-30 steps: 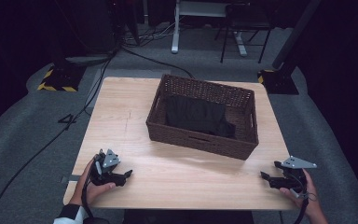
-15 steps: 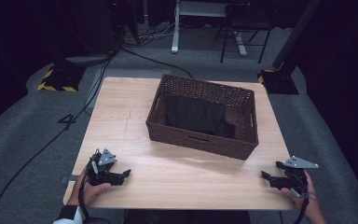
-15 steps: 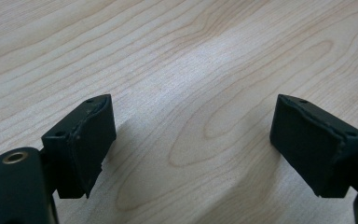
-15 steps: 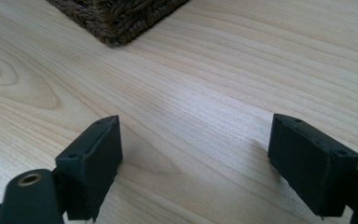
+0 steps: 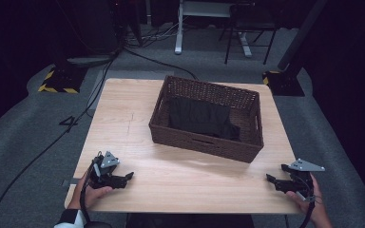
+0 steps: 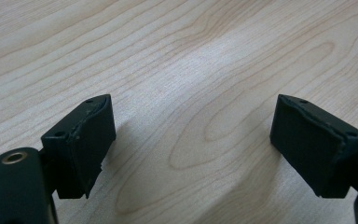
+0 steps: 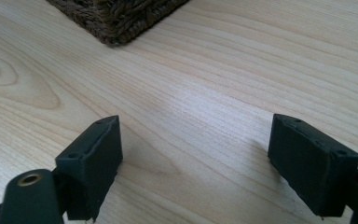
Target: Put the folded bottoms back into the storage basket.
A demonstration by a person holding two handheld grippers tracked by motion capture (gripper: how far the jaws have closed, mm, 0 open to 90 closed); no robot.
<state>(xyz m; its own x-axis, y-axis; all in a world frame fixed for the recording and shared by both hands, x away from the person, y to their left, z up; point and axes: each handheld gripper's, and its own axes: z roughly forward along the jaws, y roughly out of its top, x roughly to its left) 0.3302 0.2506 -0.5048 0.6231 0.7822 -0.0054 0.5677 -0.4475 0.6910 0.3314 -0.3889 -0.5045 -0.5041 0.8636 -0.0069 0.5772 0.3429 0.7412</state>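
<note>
Resting low at the near edge of the pale wooden desk (image 5: 123, 118), my left tool (image 5: 126, 176) and right tool (image 5: 272, 179) sit well apart at opposite corners, both with jaws spread and nothing between them; the right one's have just been opening. The wicker basket (image 5: 199, 140) stands between them, farther back and toward the right half, a black cloth (image 5: 199, 116) lying inside. Bare wood runs wide on the left and along the front. Grey carpet (image 5: 28, 142) surrounds the desk, with cables (image 5: 138, 52) trailing behind.
</note>
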